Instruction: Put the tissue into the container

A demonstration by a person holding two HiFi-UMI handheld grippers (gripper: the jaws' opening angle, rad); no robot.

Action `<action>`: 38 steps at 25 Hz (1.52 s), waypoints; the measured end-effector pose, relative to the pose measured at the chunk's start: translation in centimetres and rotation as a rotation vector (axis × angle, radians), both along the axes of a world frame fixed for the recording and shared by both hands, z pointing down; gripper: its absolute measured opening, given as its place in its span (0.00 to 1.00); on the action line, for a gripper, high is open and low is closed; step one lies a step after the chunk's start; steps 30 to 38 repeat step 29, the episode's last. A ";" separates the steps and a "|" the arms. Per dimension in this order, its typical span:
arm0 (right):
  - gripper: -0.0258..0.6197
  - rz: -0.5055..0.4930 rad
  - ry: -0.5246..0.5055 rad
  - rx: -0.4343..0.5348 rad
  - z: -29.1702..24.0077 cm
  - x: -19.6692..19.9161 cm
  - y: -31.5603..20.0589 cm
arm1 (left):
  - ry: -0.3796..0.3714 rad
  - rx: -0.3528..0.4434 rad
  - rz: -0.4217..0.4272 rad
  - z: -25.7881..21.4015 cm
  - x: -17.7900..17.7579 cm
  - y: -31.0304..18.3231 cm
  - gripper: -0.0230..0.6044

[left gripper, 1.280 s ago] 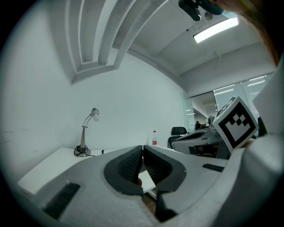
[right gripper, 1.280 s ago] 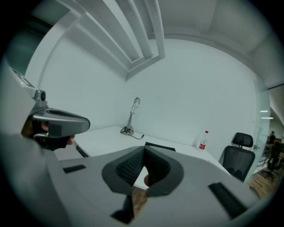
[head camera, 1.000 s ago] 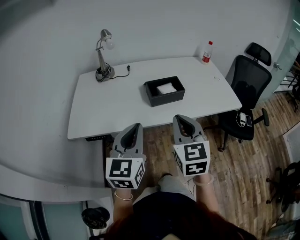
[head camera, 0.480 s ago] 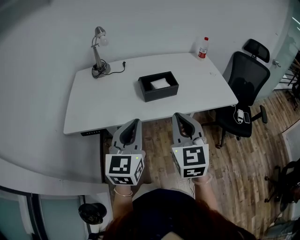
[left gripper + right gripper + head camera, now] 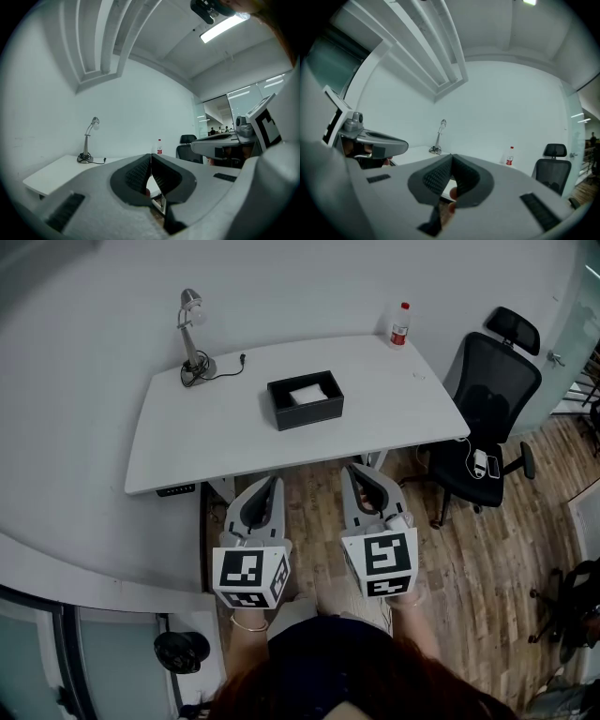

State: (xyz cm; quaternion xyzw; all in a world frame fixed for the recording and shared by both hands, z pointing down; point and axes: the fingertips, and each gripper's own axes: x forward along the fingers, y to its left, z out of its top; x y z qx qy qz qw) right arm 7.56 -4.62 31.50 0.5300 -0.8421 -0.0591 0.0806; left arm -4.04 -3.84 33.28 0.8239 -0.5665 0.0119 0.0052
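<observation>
Table [image 5: 187, 442]: container [image 5: 306, 409] at its middle, tissue [image 5: 307, 395] lying inside; lamp [image 5: 192, 334] on the far left corner, bottle [image 5: 399, 324] on the far right corner; chair [image 5: 492, 399] standing beside the table's right end.

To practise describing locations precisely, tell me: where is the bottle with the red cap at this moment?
In the head view the bottle stands upright at the far right corner of the white table, near the black office chair.
</observation>
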 end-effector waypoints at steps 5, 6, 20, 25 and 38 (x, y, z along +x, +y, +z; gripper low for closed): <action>0.07 -0.019 -0.013 -0.007 0.0 1.5 1.3 | -0.005 -0.006 -0.014 -0.1 1.6 1.5 0.08; 0.07 -0.022 -0.016 -0.009 0.0 1.8 1.5 | -0.008 -0.008 -0.016 0.0 1.9 1.8 0.08; 0.07 -0.039 -0.037 -0.026 0.6 4.1 3.2 | -0.049 -0.037 -0.005 0.9 4.7 4.3 0.08; 0.07 -0.042 -0.042 -0.023 0.5 4.0 3.1 | -0.055 -0.038 0.008 1.0 4.9 4.2 0.08; 0.07 -0.042 -0.041 -0.023 0.6 3.6 2.8 | -0.058 -0.040 0.015 1.1 4.8 3.9 0.08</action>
